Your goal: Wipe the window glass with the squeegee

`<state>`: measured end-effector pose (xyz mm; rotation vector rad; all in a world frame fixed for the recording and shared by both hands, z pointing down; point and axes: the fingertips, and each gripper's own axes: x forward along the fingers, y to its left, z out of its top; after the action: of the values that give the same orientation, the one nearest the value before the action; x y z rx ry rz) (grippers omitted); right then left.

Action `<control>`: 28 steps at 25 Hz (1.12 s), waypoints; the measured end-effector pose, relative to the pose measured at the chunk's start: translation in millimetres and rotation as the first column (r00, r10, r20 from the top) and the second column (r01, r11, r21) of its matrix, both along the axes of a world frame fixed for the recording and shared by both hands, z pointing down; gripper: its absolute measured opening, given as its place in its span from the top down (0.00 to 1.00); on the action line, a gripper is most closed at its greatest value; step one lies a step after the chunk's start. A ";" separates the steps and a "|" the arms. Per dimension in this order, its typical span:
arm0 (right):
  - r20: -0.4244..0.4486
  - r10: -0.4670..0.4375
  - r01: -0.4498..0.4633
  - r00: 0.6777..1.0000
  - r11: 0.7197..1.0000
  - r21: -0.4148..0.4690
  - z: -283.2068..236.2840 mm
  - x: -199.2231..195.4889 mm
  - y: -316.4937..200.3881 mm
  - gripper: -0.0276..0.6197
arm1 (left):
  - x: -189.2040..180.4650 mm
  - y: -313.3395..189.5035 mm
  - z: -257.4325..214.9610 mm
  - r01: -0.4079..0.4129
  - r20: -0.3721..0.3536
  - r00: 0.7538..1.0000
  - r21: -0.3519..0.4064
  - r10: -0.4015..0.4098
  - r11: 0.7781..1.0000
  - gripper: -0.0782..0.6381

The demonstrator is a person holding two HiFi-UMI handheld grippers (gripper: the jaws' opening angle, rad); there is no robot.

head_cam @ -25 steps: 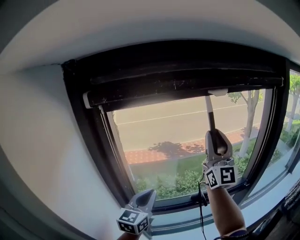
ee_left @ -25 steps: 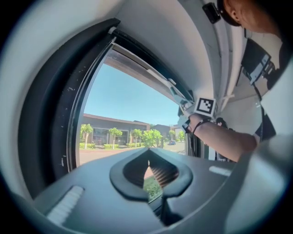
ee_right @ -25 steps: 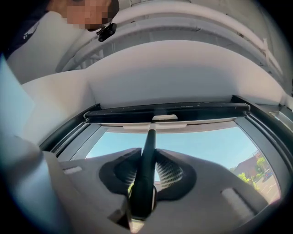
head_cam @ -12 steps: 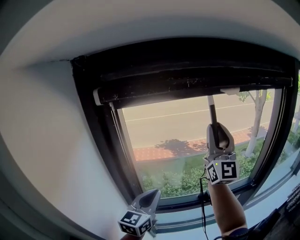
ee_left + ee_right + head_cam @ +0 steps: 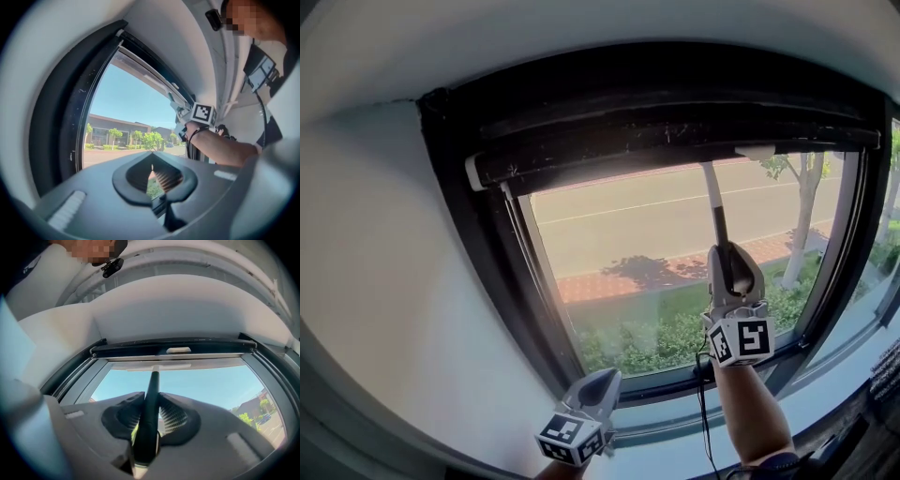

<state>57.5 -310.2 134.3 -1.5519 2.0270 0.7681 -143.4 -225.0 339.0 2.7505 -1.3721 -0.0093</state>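
Since 0.5 s ago the window frame (image 5: pixel 492 281) has slid left and up in the head view, while the squeegee (image 5: pixel 713 202) still has its blade at the top of the glass (image 5: pixel 619 253), under the dark bar at 2 o'clock. The right gripper (image 5: pixel 731 258), at 4 o'clock, points up. The left gripper (image 5: pixel 598 382) sits low at 6 o'clock by the sill (image 5: pixel 834 398). A white wall (image 5: pixel 384 281) fills 9 o'clock. Outside are a road, a brick path and a hedge.

Only the left gripper view shows its jaws drawn nearly together on nothing, with buildings outside at 9 o'clock.

The right gripper view shows both jaws clamped on the dark handle, with blue sky beyond.
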 end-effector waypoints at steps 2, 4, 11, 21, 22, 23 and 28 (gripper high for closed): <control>0.002 0.000 0.000 1.000 1.000 -0.016 9.7 0.3 0.6 0.80 | 2.6 2.0 3.3 -0.011 0.001 1.000 -0.006 0.011 1.000 0.88; 0.000 0.000 0.000 1.000 0.999 -0.034 17.8 -0.4 2.5 0.80 | 5.0 4.8 6.6 -0.024 0.009 1.000 -0.014 0.024 1.000 0.88; 0.002 -0.003 0.003 1.000 0.995 -0.102 51.4 -0.3 5.8 0.81 | 3.9 14.0 15.9 -0.030 0.015 0.999 -0.042 0.031 0.999 0.88; 0.018 -0.033 0.036 0.999 0.981 -0.191 100.3 -5.1 10.2 0.81 | 1.2 27.4 26.6 -0.015 0.029 0.999 -0.057 0.016 0.998 0.88; 0.019 -0.035 0.038 0.999 0.979 -0.198 104.1 -5.6 11.0 0.81 | 1.6 29.2 26.7 -0.016 0.029 0.999 -0.060 0.017 0.998 0.88; 0.021 -0.037 0.041 0.999 0.978 -0.206 108.1 -6.0 11.7 0.81 | 1.6 30.8 27.7 -0.015 0.026 1.000 -0.062 0.017 0.998 0.88; 0.048 -0.044 0.055 0.998 0.964 -0.259 129.3 -6.0 15.5 0.81 | 1.4 39.3 32.0 -0.013 0.026 1.000 -0.066 0.015 0.998 0.88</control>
<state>51.5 -294.7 263.6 -1.6347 2.1970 0.4594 -142.0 -185.7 371.0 2.7155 -1.3345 0.0715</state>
